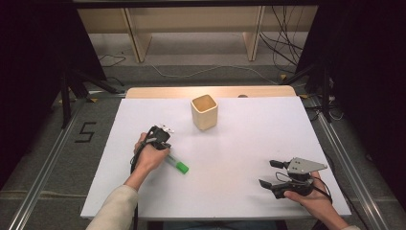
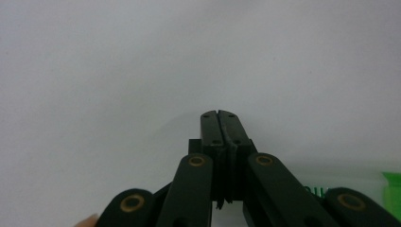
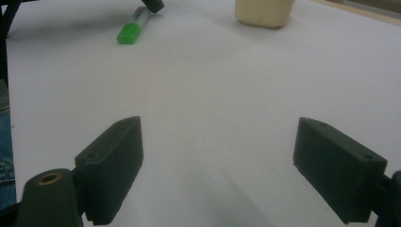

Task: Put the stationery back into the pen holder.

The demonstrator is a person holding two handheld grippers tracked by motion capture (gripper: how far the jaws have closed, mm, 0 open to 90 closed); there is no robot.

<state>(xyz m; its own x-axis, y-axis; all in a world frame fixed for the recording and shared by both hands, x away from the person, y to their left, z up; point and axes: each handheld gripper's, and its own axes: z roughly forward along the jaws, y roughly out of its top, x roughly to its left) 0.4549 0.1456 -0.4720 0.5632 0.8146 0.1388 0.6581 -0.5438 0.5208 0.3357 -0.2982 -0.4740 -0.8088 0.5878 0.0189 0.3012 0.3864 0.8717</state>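
The left tool [image 1: 162,135] stands on the white counter [image 1: 239,158] with its jaws pressed together, and nothing is between them. The marker [image 1: 177,164] with the green cap lies flat just beside this tool, on its right side, with the green end pointing toward the person. In the left gripper view I see the closed jaw tips against bare white surface, and the marker [image 2: 378,191] sits low at the right edge, so the jaws are beside it, not around it.

I think the main danger is this: if the left tool goes to the marker with closed jaws, it will push the marker and roll it away, because the body is round. The jaws must open first. Also a pinch near the cap end could tilt the marker.

The right tool [image 1: 274,173] rests at the near right part of the counter, jaws spread wide and empty, well apart from the marker. The wooden cup [image 1: 204,112] stands upright near the far edge, open side up. Between the marker and the cup the counter is bare, so nothing blocks the way.
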